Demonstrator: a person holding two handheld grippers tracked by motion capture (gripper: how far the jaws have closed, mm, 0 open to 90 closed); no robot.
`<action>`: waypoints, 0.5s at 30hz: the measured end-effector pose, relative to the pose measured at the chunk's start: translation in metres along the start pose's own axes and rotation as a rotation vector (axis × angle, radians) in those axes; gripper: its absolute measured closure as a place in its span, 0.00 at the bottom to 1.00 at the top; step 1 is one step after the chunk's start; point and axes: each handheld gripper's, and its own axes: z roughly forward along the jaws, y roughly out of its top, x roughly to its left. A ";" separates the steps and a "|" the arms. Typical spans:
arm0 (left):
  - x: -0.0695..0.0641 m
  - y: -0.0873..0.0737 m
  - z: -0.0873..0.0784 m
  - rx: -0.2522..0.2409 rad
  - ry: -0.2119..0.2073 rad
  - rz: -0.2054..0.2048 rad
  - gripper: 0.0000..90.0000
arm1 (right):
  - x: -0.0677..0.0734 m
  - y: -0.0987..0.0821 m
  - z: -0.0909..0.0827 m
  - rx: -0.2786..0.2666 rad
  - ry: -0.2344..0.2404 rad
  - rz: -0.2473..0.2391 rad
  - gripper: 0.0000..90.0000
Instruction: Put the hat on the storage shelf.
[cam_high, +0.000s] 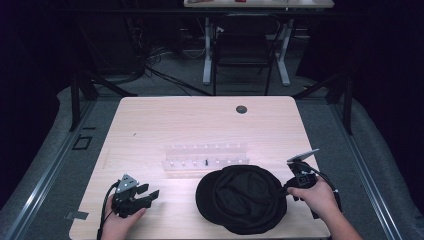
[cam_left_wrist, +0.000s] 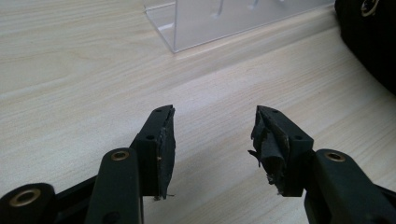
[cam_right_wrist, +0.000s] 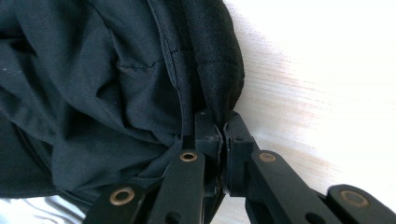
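Two grippers, right gripper (cam_high: 288, 189) clamped on black cap (cam_high: 242, 198) rim, left gripper (cam_high: 148, 193) apart, clear rack (cam_high: 206, 159) behind.

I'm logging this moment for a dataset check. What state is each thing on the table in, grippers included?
Black cap: lying upside down on the table, lining up, rim pinched at its right edge.
Right gripper: fingers shut on the cap's rim.
Left gripper: fingers open, holding nothing, resting low over bare wood left of the cap.
Clear acrylic rack: standing behind the cap, untouched.
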 end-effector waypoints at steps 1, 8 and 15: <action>0.000 0.000 0.000 0.002 -0.001 -0.003 0.54 | 0.000 0.000 -0.001 0.004 0.004 -0.001 0.97; 0.001 0.000 -0.001 0.000 0.000 -0.004 0.54 | -0.002 -0.002 -0.015 -0.016 0.091 0.028 0.97; 0.000 0.000 -0.001 -0.001 0.001 -0.005 0.54 | 0.003 -0.003 -0.028 -0.021 0.134 0.017 0.97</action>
